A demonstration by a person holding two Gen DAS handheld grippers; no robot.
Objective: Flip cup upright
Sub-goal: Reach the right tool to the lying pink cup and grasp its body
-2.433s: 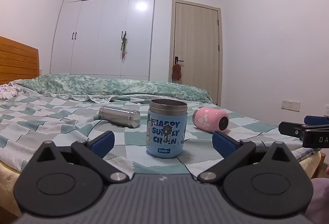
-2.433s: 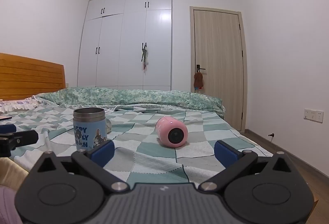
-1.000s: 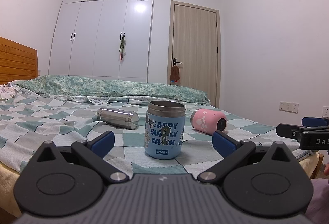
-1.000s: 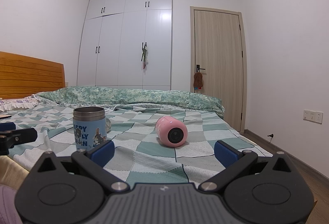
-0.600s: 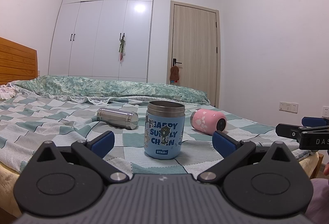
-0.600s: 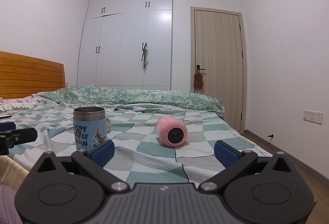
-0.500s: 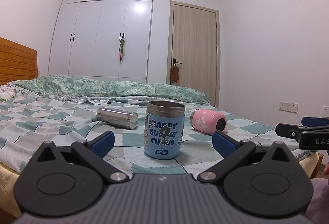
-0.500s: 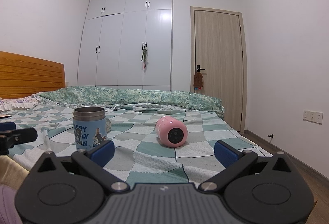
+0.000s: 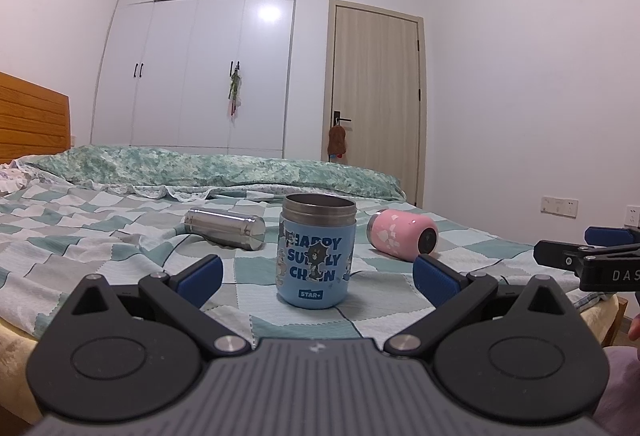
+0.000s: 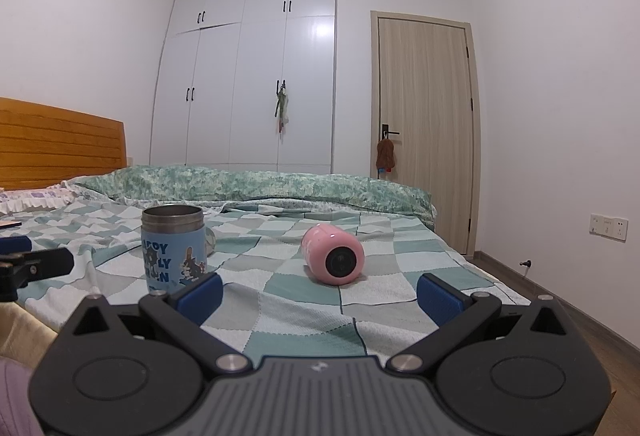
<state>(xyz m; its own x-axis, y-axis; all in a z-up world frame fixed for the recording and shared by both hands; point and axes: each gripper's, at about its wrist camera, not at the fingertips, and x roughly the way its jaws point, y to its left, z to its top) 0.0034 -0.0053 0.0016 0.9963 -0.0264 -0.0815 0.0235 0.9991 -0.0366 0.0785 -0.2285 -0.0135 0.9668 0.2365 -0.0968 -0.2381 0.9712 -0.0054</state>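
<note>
A blue cartoon-print cup (image 9: 316,256) stands upright on the checked bedspread, straight ahead of my open, empty left gripper (image 9: 318,276); it also shows in the right wrist view (image 10: 174,248). A pink cup (image 10: 334,256) lies on its side, its end facing my open, empty right gripper (image 10: 320,294); it also shows in the left wrist view (image 9: 402,240). A steel cup (image 9: 224,228) lies on its side behind and left of the blue one. Both grippers hover near the bed's front edge, short of the cups.
The bed (image 10: 280,300) has a wooden headboard (image 10: 56,144) at the left and a green quilt (image 10: 256,188) along the back. A white wardrobe (image 10: 248,76) and a door (image 10: 424,124) stand behind. Floor lies to the right.
The left wrist view has shifted slightly, so the blue cup sits a little lower and left in it. The cups have not moved and both grippers stay open.
</note>
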